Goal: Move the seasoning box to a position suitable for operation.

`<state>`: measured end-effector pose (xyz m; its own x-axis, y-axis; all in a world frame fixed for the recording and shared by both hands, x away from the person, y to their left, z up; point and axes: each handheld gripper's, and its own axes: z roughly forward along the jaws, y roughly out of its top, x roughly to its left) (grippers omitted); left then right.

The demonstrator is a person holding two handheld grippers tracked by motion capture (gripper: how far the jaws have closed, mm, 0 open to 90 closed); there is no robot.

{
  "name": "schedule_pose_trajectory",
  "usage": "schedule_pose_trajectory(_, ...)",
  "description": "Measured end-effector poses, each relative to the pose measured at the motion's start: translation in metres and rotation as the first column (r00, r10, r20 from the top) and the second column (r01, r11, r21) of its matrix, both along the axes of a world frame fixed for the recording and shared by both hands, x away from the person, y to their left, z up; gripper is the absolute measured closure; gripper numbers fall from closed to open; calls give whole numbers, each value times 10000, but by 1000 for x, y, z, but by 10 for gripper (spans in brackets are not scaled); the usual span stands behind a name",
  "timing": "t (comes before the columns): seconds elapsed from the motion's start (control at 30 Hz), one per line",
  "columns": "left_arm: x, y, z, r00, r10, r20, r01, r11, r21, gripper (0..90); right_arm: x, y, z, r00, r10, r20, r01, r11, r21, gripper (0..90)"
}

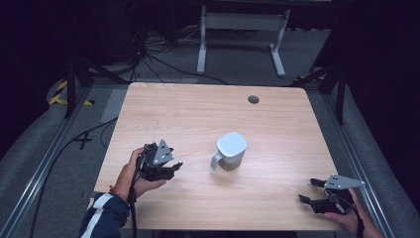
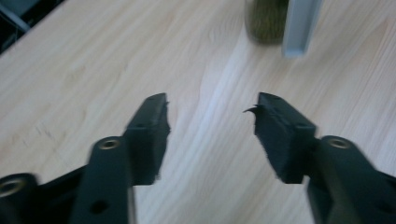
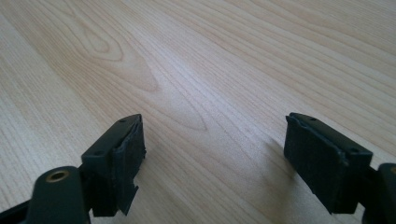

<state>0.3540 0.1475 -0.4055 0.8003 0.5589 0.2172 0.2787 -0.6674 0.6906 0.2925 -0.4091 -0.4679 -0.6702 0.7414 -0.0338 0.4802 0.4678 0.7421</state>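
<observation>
A small jug with a white square lid, a pale grey handle and a dark olive-tinted body (image 1: pixel 231 151) stood upright near the middle of the light wooden table (image 1: pixel 198 109), a little toward the near edge. Its handle stuck out on the left side, angled toward the near-left corner.

The left gripper (image 1: pixel 171 167) was held just left of the jug, low over the table, its jaws pointing right toward the handle. In the left gripper view the jaws stood apart with nothing between them (image 2: pixel 211 119), and the olive body and grey handle of the jug (image 2: pixel 280 23) showed ahead and somewhat to the right of the gap, at the top of that view. The image was slightly blurred.

The right gripper (image 1: pixel 309 190) sat at the near-right corner of the table, well apart from the jug, its jaws spread wide and empty; in the right gripper view the jaws (image 3: pixel 212 149) had bare wood grain ahead of them.

The left gripper was clearly the nearer one, and the handle faced it. Judging from this, a reach for the handle would have called for the left gripper to travel right and slightly far, with the jaws closing across the handle's upright length. The jug's tall narrow form and side handle suggested that a clumsy nudge could tip it.
</observation>
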Motion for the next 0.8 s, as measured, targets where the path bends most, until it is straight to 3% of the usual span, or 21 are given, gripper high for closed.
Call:
schedule_pose_trajectory(0.13, -8, 14, -23, 9987, 197, -478, -187, 9996, 212, 291, 0, 0, 0, 10000, 2, 4, -2, 10000, 1, 204)
schedule_pose_trajectory(0.3, -15, 37, -54, 9921, 530, -1141, -512, 9985, 188, 236, 0, 0, 0, 10000, -2, -2, 2, 10000, 1, 204)
schedule_pose_trajectory(0.37, -16, 46, -64, 9861, 662, -1525, -700, 9973, -199, 210, 0, 0, 0, 10000, -5, 0, 5, 10000, -4, 204)
schedule_pose_trajectory(0.4, -17, 51, -68, 9833, 681, -1689, -804, 9945, -673, 200, 0, 0, 0, 10000, 0, -1, 0, 10000, -3, 204)
schedule_pose_trajectory(0.53, -17, 63, -74, 9768, 815, -1983, -1079, 9861, -1262, 159, 0, 0, 0, 10000, -1, -2, 1, 10000, -2, 204)
schedule_pose_trajectory(0.57, -18, 64, -76, 9790, 832, -1860, -1099, 9842, -1385, 153, 0, 0, 0, 10000, -1, 0, 1, 10000, -2, 204)
schedule_pose_trajectory(0.8, -17, 64, -75, 9793, 815, -1851, -1073, 9852, -1336, 150, 0, 0, 0, 10000, -3, 12, 3, 10000, -10, 203)
